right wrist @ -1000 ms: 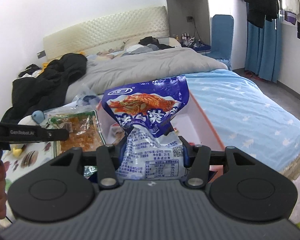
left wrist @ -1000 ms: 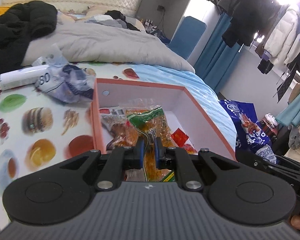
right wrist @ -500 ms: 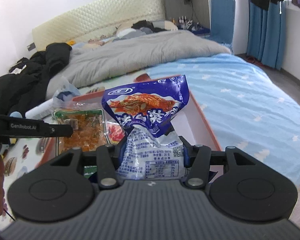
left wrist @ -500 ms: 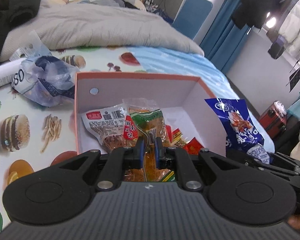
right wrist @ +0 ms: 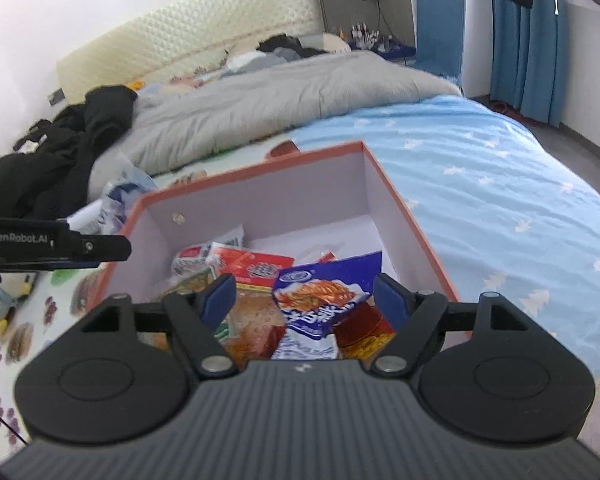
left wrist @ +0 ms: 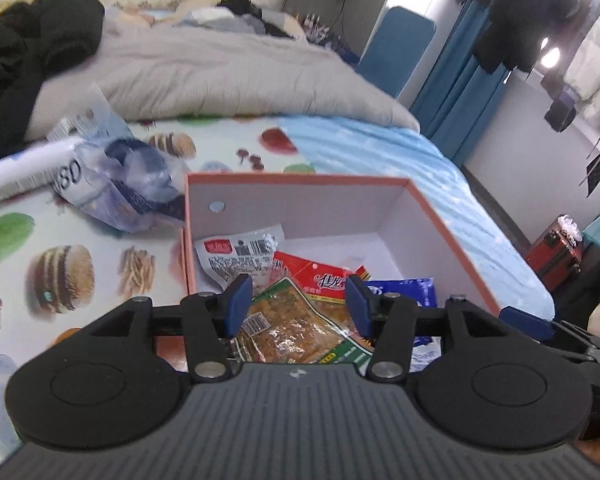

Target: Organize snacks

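Observation:
An orange-rimmed cardboard box (left wrist: 440, 216) (right wrist: 400, 200) with white walls sits on the bed and holds several snack packets. My left gripper (left wrist: 298, 300) hovers over its near left part, jaws opening. Below them lies an orange snack packet with a green edge (left wrist: 296, 332), free of the pads. My right gripper (right wrist: 304, 294) hangs over the box's near side, jaws opening too. A blue packet (right wrist: 324, 300) lies loose in the box beneath them, also seen as the blue packet (left wrist: 404, 292). A red packet (left wrist: 316, 276) (right wrist: 256, 266) and a clear white-label packet (left wrist: 236, 256) lie behind.
A food-print mat (left wrist: 60, 256) covers the bed left of the box. On it lie a crumpled blue-white bag (left wrist: 120, 184) and a white tube (left wrist: 16, 172). A grey duvet (left wrist: 220, 76) and black clothes (left wrist: 32, 56) lie behind. Light-blue sheet (right wrist: 500, 184) spreads right.
Both grippers have opened. The orange packet has dropped from the left jaws and the blue packet from the right jaws; both now lie in the box.

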`<state>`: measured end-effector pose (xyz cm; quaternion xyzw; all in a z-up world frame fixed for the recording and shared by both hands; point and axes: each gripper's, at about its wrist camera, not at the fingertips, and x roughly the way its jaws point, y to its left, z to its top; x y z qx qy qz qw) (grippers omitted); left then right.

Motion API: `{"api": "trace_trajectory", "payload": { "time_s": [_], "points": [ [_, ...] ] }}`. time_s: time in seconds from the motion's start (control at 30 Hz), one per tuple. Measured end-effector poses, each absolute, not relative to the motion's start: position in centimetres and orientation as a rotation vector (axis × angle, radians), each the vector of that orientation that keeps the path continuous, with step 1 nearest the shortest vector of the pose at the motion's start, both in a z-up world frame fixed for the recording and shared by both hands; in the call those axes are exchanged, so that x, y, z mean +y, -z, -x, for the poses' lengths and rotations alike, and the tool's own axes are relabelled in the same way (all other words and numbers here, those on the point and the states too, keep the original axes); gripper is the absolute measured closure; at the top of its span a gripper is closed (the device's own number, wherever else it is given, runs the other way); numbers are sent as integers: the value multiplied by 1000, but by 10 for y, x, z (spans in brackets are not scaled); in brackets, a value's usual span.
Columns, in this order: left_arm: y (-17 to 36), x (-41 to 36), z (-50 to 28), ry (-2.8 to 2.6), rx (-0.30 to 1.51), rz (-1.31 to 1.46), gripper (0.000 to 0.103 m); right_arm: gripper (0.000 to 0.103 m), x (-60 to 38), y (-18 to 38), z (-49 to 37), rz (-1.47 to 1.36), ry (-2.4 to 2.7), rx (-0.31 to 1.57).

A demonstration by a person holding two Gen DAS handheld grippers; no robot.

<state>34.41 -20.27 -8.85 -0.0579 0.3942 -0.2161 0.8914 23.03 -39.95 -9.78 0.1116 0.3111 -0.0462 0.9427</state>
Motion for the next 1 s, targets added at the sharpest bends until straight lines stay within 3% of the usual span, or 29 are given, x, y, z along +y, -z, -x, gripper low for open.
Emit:
{"api": "trace_trajectory", "payload": {
  "time_s": [0.47,0.73,1.0],
  "points": [
    [-4,-161,-223,489,641,140,46,26,-361,16,-136,-205,59,457],
    [-36,-147,-161,492,585,120,39,26,-347,-8,-92,-199,56,397],
    [-54,-135,-107,493,539,119,39,26,-339,-23,-52,-192,72,351]
  ]
}}
